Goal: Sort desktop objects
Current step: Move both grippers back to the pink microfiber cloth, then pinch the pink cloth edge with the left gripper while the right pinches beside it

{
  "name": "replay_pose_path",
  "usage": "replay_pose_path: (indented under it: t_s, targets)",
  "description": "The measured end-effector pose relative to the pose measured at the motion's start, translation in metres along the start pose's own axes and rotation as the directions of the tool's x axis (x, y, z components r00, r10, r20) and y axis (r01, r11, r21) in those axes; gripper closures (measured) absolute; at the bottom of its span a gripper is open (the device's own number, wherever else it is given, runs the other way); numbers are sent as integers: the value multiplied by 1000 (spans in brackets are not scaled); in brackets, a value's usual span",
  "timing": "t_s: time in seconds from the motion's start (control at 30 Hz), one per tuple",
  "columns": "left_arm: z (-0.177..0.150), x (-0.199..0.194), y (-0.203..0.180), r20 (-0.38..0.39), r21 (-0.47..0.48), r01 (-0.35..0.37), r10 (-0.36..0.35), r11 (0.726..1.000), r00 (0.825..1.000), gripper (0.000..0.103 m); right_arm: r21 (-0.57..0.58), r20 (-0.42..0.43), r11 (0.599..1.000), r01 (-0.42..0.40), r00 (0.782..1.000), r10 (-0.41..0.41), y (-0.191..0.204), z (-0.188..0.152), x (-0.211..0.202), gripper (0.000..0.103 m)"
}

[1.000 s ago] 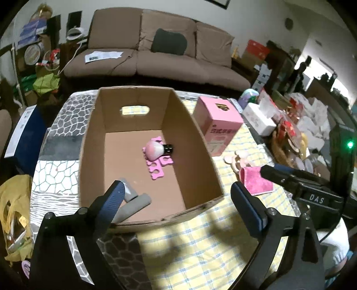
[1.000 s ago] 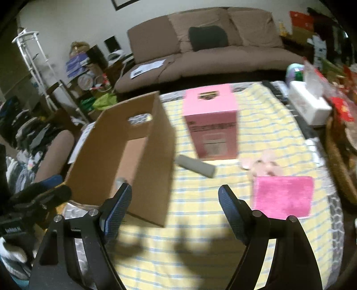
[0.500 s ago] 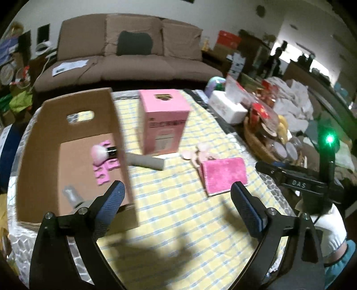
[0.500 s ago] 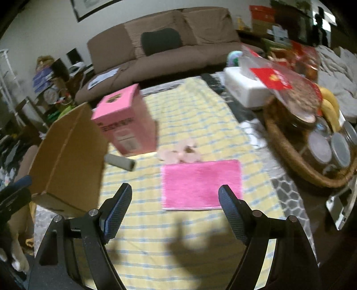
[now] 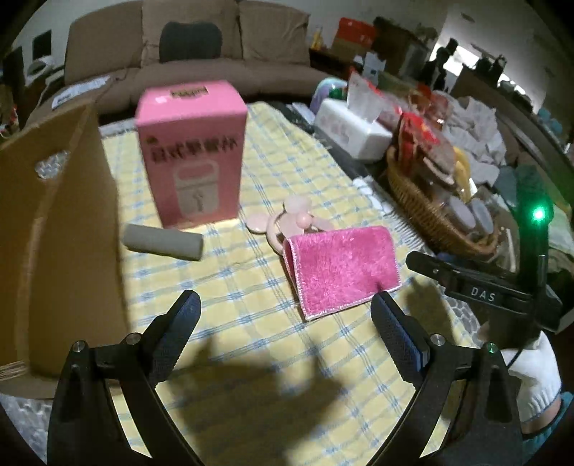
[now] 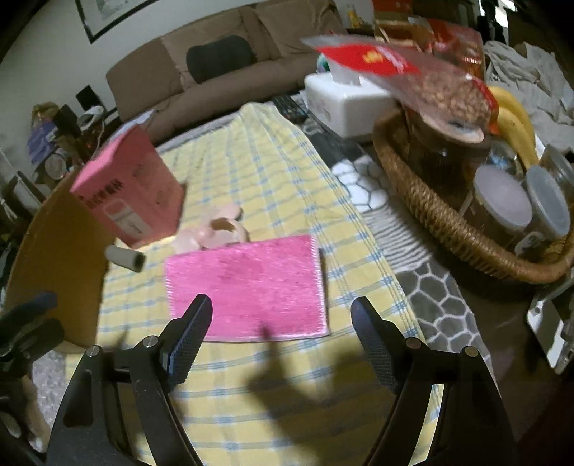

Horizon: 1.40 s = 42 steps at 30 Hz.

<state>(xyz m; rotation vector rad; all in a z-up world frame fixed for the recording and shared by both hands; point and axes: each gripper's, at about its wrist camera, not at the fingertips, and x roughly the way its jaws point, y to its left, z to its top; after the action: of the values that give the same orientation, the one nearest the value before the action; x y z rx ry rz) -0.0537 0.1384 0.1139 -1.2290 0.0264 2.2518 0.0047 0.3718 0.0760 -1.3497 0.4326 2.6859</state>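
Now that the view is swung from the box (image 5: 53,233) to the cloth (image 6: 247,286) mid-frame, both tongs (image 6: 280,315) (image 5: 285,312) are held wide open, empty; the cloth is judged next.

- Setting: a home living room.
- Far side: brown sofa (image 5: 186,46) with dark cushion (image 5: 190,39); framed picture (image 6: 107,14) on the wall.
- Right: wicker basket (image 6: 441,222) of jars and bananas (image 6: 516,125), tissue box (image 5: 351,129).
- Bench: yellow checked cloth (image 5: 251,304).
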Motion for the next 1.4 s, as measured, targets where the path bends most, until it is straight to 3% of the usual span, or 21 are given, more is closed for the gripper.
replay_pose_path:
  t_s: [0.3,0.53,0.77,0.8,0.83,0.9,0.97,1.03,1.23,1.4]
  targets:
    - [1,68,-4,-64,-9,7,-8,1000,998,8,21,-1,999,-30,1000,30,-25,4,36,22]
    - [1,95,-6,-100,-1,16,-16,1000,995,10,17,-16,999,-42,999,42,-31,7,60,25]
    - [-1,110,-3,-135,-14,13,-15,1000,991,28,9,-54,997,-80,995,81,-26,4,73,39]
    - [-2,110,-3,-138,-17,17,-19,1000,990,31,8,-58,996,-90,994,90,-25,4,74,45]
    - [-2,110,-4,-140,-19,23,-25,1000,990,36,6,-65,995,-101,993,102,-23,4,75,52]
    - [-2,111,-6,-150,-17,41,-43,999,988,49,4,-71,994,-108,992,108,-21,3,76,55]
    - [-2,110,-10,-159,3,45,-44,999,986,69,3,-70,994,-109,992,109,-19,3,75,61]
    - [-1,105,-15,-141,30,28,-23,999,990,73,2,-64,994,-109,992,109,-17,3,71,69]
    - [3,83,-21,-109,41,42,-37,998,993,83,20,-48,993,-117,992,118,-15,4,56,74]
    - [8,59,-26,-79,55,50,-45,997,996,86,19,-25,990,-139,990,139,-5,7,36,75]
